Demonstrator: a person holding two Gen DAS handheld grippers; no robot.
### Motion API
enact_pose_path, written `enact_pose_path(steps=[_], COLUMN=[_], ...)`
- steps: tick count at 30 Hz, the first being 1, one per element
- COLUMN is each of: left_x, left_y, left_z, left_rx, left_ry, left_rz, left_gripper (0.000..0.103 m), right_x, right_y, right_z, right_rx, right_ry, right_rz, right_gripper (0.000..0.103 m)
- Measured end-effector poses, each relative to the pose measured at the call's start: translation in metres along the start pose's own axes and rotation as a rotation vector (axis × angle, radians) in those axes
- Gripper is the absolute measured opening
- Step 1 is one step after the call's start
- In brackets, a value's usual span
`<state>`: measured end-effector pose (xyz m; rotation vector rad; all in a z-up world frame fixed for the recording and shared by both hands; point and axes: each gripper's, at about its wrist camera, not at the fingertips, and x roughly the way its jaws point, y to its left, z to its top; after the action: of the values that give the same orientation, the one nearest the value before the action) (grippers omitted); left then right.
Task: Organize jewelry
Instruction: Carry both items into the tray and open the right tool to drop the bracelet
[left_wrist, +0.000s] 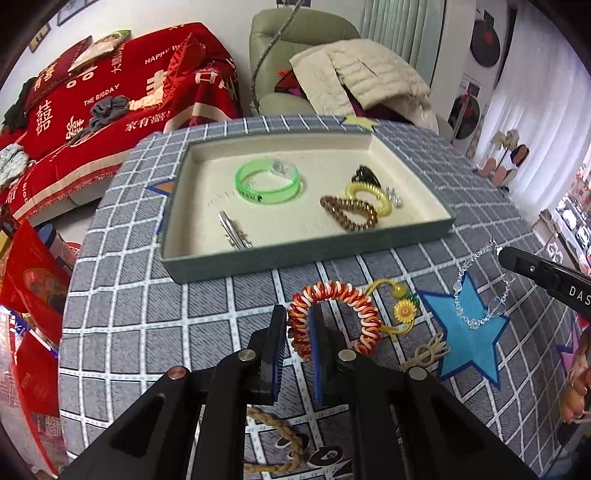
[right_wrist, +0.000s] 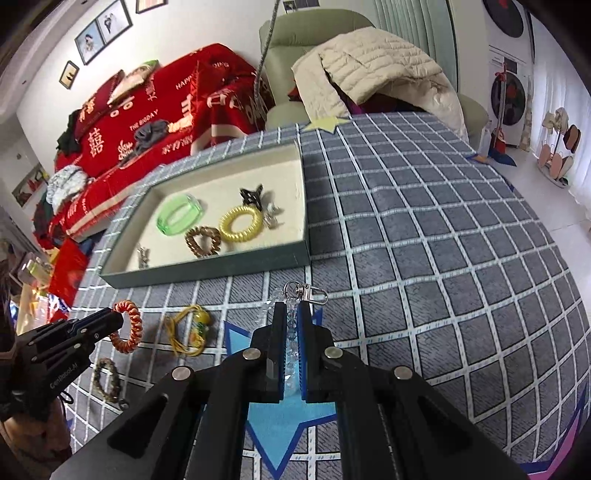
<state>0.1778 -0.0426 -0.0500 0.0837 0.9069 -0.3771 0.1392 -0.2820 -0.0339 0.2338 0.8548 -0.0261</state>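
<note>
A: Spiral hair tie (left_wrist: 332, 317), red, orange and white coil, lies on the checked table (left_wrist: 406, 155) at 6 o'clock of the tray (left_wrist: 306, 254). Left claw (left_wrist: 297, 325) straddles the coil's left arc, one finger inside the ring, one outside; pads look closed onto the coil, so pinching it, though the ring appears to rest on the cloth.

B: Handling estimate?

A: Light, springy plastic. It should stretch and bounce rather than break. Grip across the coil's thickness, as now; a shallow hold could let it spring out.

B: Right side?

A: Right claw (right_wrist: 291, 314) is pressed together on a clear bead strand (right_wrist: 291, 336); its metal clasp (right_wrist: 308, 291) sticks out past the tips. From the left view the strand (left_wrist: 476, 295) hangs in a loop over the blue star (left_wrist: 469, 332). Judged limp, swinging, possibly fragile at the thread; move slowly.

B: Elsewhere?

A: Sunflower charm (left_wrist: 404, 312) on yellow cord, at 3 o'clock of the hair tie. Tray holds a green bangle (left_wrist: 267, 182), yellow coil tie (left_wrist: 369, 197) and brown coil tie (left_wrist: 349, 212).
</note>
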Motion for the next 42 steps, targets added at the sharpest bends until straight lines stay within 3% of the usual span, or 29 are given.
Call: enact_pose_path(steps=[9,18,30,42], left_x=[-0.024,-0.022,0.02,0.078], left_y=[0.009,0.023,0.03,0.026], left_z=[0.02,0.052,0.099,0.102], left_rx=[0.0,-0.025,-0.029,0.015], left_ry=[-0.063,-0.095,-0.093,0.004], left_rz=[0.007,0.029,0.081,0.147], left_gripper=[0.033,0.033,0.033,0.033], right_x=[-0.022,-0.024,0.034,0.099], right_y=[0.018,0.042,0.069,0.046], right_z=[0.023,0.06,0.1,0.098], right_rx=[-0.038,-0.087,-0.115,-0.059], right_ry=[-0.059,-0.108,-0.079,0.009], right_rz=[0.051,0.097,0.146,0.091], right_gripper=[0.006,0.006,0.006,0.006])
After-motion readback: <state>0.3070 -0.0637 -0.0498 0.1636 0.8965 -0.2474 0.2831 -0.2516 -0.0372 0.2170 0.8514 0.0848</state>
